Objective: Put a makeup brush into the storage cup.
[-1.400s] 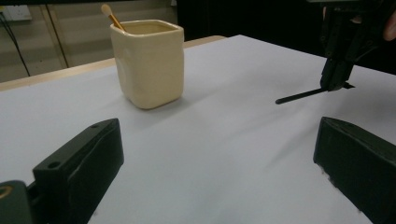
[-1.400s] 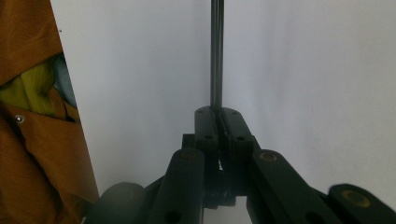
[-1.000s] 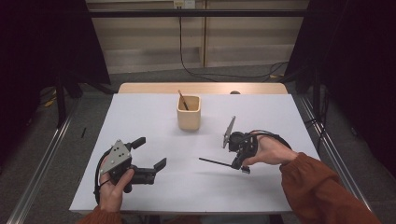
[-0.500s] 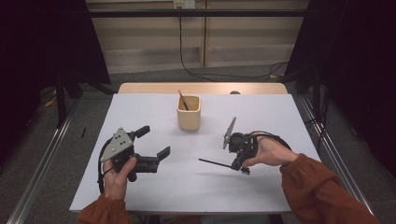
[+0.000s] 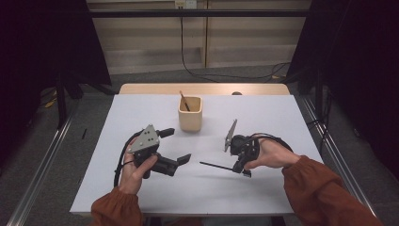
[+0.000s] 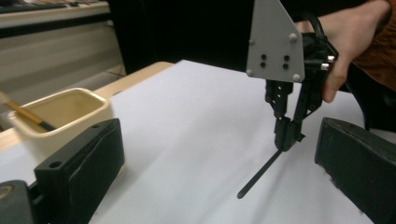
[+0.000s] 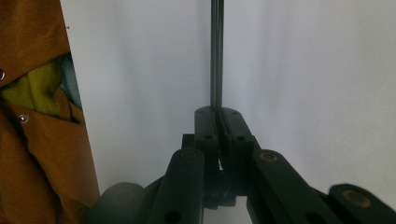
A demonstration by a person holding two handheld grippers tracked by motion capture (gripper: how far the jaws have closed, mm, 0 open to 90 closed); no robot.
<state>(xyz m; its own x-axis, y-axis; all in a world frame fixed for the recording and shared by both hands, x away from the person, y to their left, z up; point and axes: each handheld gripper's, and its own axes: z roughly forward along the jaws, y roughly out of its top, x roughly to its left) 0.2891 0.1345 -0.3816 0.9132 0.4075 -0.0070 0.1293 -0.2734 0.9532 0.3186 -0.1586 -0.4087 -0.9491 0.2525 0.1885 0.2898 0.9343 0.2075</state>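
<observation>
We see the right gripper (image 5: 241, 165) low over the white table sheet (image 5: 282, 117), its jaws clamped tight on a thin, straight black stick (image 5: 216, 165) that lies nearly flat and points across toward the left gripper (image 5: 175, 147). From the right gripper view, we look straight along that stick (image 7: 216, 51) as it runs out from between the closed pads over the bare white sheet (image 7: 303, 70), with a rust-orange corduroy sleeve (image 7: 32, 140) at the side. The left gripper hangs above the sheet near its left side, jaws spread wide and nothing between them. In the left gripper view, the stick's free end (image 6: 259, 173) slants down toward the sheet between those open jaws, while a cream square ceramic cup (image 6: 65, 116) with a wooden brush handle (image 6: 23, 114) inside stands just beyond one jaw. From the high view, we find the cup (image 5: 190, 114) at the middle back of the sheet, well apart from both hands.
</observation>
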